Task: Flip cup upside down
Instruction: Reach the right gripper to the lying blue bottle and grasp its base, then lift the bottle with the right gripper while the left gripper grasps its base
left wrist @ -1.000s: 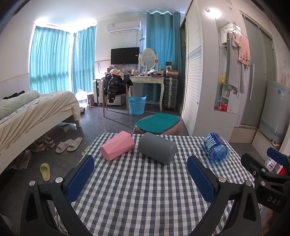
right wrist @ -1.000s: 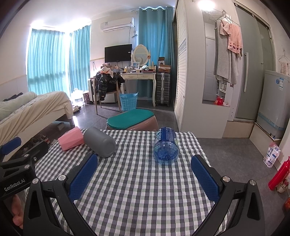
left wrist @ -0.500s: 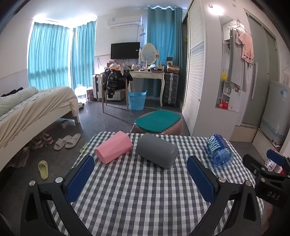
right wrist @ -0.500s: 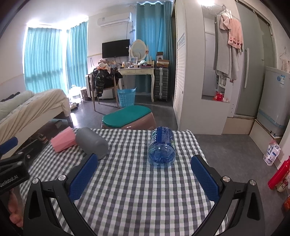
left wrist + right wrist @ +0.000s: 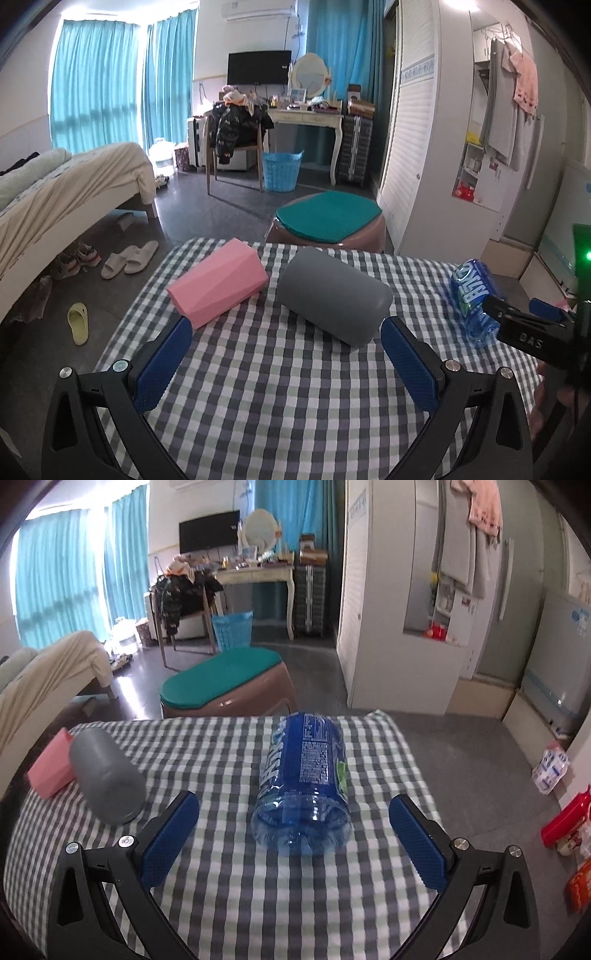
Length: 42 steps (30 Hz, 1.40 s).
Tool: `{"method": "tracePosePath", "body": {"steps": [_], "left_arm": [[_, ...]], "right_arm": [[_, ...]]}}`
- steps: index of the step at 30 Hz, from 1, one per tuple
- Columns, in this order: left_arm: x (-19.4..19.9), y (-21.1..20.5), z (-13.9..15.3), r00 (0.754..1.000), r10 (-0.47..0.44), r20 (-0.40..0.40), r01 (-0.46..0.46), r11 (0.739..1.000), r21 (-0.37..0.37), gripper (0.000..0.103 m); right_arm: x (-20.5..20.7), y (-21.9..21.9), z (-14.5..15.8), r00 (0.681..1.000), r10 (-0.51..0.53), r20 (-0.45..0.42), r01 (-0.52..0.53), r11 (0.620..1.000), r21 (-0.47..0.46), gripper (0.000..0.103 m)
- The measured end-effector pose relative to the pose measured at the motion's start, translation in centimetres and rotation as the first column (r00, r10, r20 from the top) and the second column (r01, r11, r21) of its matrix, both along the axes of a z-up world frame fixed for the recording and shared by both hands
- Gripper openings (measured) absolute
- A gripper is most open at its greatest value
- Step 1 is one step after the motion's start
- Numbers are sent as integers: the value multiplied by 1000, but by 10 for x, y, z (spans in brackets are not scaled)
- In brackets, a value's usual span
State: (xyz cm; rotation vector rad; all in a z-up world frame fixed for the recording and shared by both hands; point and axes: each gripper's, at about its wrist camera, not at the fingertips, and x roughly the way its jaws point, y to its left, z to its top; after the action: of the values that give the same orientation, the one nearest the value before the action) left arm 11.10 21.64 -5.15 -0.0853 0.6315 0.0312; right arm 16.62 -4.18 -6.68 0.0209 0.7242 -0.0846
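Observation:
Three cups lie on their sides on the checked tablecloth (image 5: 280,398). A pink faceted cup (image 5: 218,286) lies at the far left, a grey cup (image 5: 332,295) beside it, and a clear blue plastic cup (image 5: 304,775) to the right. My left gripper (image 5: 284,360) is open and empty, just short of the pink and grey cups. My right gripper (image 5: 295,838) is open, its blue pads (image 5: 415,840) on either side of the blue cup's near end, not touching it. The right gripper also shows at the right edge of the left wrist view (image 5: 532,332).
A stool with a teal cushion (image 5: 328,218) stands just beyond the table's far edge. A bed (image 5: 66,192) is at the left, slippers (image 5: 129,254) on the floor, a white wardrobe (image 5: 388,609) at the right. The grey cup (image 5: 107,775) lies left of the right gripper.
Both grippers have moved forward toward the cups. The right gripper has closed in on the blue cup, which now lies between its open fingers. The cups have not moved.

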Motion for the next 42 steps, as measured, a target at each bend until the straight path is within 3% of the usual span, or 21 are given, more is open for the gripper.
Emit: {"method": "tracePosePath", "body": {"steps": [9,14,18,31,42], "left_arm": [[17,-4,-17,999,-14,-44,15,1000,0,103],[16,-3,-19,999,-14,-49,14,1000,-2,103],[9,-3,-16,999,-18,-43,18,1000,4,103],[-46,11,1,1000,-11,1,11,1000,-16,103],[-85,21,1,1000,-25,9,25,999,-20,103]], "right_arm": [[40,-7,-34,995,-14,-101,15,1000,3,101],[48,-6,-44,991,-5,-133,7,1000,18,76],[39,-3,-42,992,-11,-128,12,1000,8,73],[-86,66,-30,979,157,-128,-160,987,-13,72],[-166,118,-47,955,247,-161,-252,968,-6,72]]}}
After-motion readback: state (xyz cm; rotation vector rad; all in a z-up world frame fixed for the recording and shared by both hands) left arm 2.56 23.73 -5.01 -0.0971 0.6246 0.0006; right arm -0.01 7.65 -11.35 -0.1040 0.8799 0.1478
